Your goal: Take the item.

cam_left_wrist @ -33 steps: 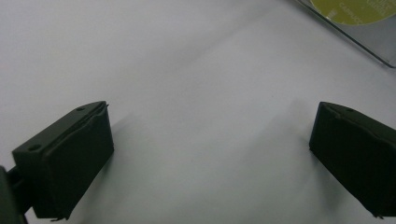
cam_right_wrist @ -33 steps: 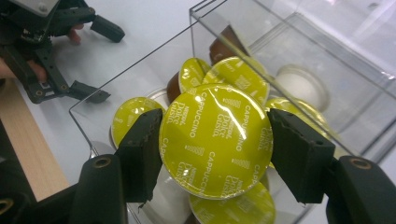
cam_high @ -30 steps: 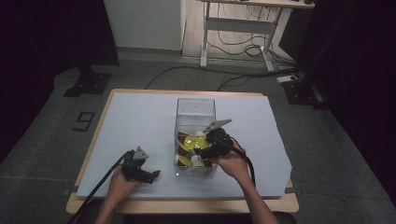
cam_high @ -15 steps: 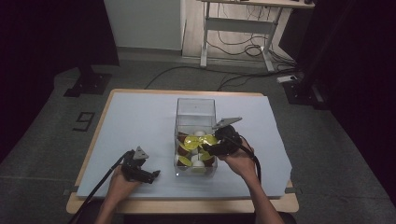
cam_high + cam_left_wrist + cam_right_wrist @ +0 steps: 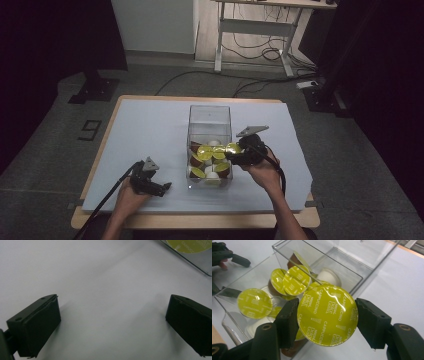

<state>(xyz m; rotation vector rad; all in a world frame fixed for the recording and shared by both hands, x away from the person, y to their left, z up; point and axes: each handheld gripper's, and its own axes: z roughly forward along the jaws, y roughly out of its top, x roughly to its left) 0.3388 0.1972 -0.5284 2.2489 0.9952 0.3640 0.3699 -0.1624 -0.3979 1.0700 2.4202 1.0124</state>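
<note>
At the right-hand rim of the clear plastic box [image 5: 209,117], the right gripper [image 5: 234,154] is clamping a coffee capsule [image 5: 327,315] between its two black jaws, both pads pressing on the capsule's sides. The capsule's yellow-green foil lid is facing the gripper's camera and is sitting just above the box's near wall [image 5: 317,275]. Inside the box, more capsules [image 5: 255,303] with the same yellow-green lids are lying tilted among brown and white ones [image 5: 328,275]. The right hand [image 5: 262,170] is gripping the tool just beside the box's right side. Well to the left of the box, the left gripper [image 5: 165,187] is resting low over the pale table cover [image 5: 145,125], its jaws standing wide apart with nothing between them. A corner of the box [image 5: 192,255] is showing at the top right of the left gripper view.
</note>
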